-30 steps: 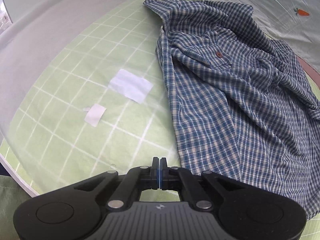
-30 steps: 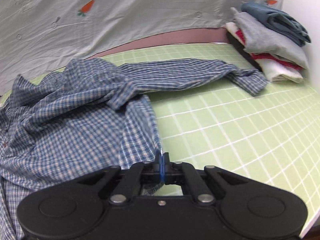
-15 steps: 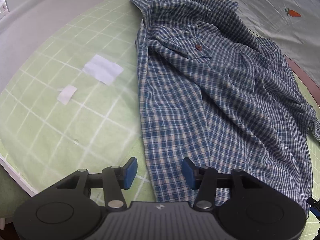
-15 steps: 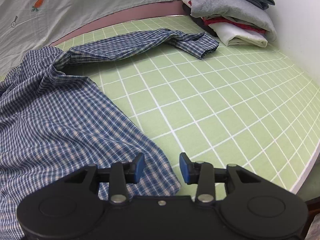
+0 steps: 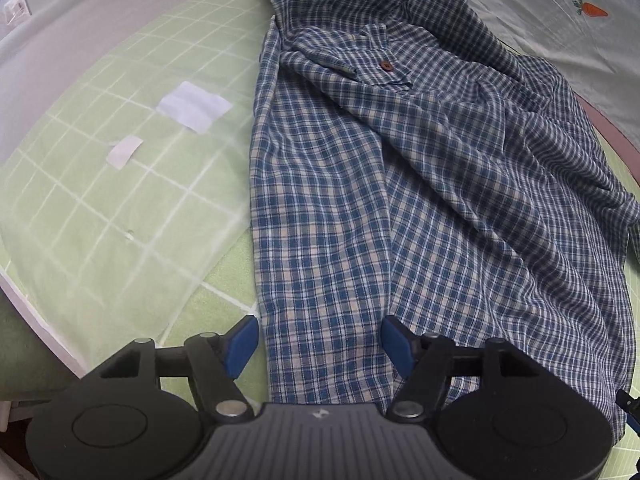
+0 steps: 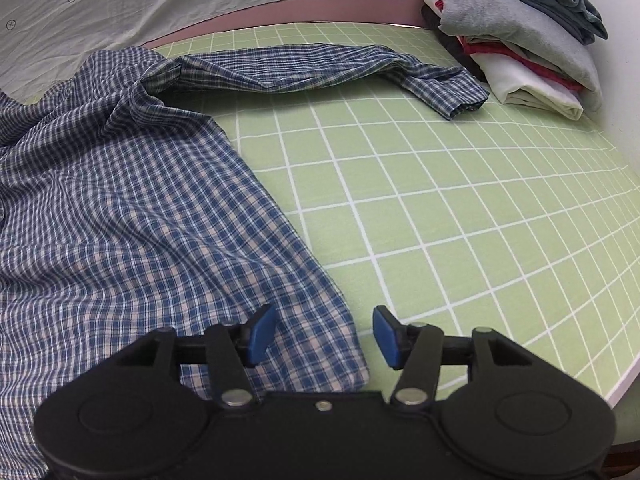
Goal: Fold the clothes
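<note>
The shirt (image 5: 400, 200) lies spread and rumpled on the bench (image 6: 460, 200), its long axis running straight away from both hand-held grippers, left (image 5: 320, 346) and right (image 6: 324, 334), each spread wide over a near hem corner, holding nothing.

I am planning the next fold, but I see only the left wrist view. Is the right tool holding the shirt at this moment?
Observer: No. The right tool is open above the shirt hem corner and grips nothing.
Operator: Is a sleeve spread out on that side?
Observer: Yes. One sleeve lies stretched across the green mat, its cuff at the far right.
Operator: What is beyond the cuff?
Observer: A pile of folded clothes, with grey, red and white pieces.
</note>
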Motion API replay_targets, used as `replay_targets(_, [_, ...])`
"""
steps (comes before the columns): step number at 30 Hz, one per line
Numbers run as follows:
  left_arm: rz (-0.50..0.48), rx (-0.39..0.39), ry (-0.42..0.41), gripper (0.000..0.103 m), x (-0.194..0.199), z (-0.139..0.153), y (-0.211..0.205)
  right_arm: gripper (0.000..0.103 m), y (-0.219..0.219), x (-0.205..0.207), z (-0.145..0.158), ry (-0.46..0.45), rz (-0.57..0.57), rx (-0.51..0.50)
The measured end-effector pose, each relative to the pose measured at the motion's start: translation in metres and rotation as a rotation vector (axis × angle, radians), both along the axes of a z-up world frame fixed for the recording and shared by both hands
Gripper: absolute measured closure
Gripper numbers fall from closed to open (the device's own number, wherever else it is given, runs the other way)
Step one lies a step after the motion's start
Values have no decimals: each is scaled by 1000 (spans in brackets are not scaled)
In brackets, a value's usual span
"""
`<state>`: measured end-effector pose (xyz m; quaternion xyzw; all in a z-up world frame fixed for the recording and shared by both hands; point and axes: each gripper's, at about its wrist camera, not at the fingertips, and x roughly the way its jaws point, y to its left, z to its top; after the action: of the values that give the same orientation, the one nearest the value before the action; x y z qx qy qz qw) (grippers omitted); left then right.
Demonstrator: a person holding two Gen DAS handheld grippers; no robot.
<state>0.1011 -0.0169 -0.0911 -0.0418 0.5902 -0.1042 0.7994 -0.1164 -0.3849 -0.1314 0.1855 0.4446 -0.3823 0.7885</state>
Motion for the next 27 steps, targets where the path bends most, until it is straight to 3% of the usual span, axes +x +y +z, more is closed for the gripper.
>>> replay_targets(2, [4,-20,5,44,-3,0,5,46,-3,-2,-1,-11,-8,14])
replay_targets(3, [2,-26,6,58,-4,0,6,46,-4,-3,-1,-15,-10,19])
replay_targets(4, [-7,-24,4,79,-5,0,6,46,-4,-3,-2,-18,-11,21])
replay_targets(5, [-12,-24,3,89,-6,0,6,46,-4,-3,-2,-21,-12,23])
replay_targets(6, [-6,-30,5,93,-6,-1,9,47,-4,-3,-2,-25,-10,24])
replay_targets(9, [20,-40,-7,99,-5,3,20,63,-2,-3,-1,-50,5,36])
replay_targets(11, [29,-22,-28,100,-4,9,28,85,2,-1,0,-53,32,29])
replay_targets(14, [61,48,-84,100,0,21,47,98,11,1,2,-40,43,1])
replay_targets(18, [105,101,-130,100,10,31,84,100,23,-1,5,-28,27,-18])
replay_targets(22, [176,116,-117,100,18,28,116,100,40,-9,5,-22,11,2])
replay_targets(27, [190,167,-104,100,26,20,131,101,62,-19,5,-13,-6,28])
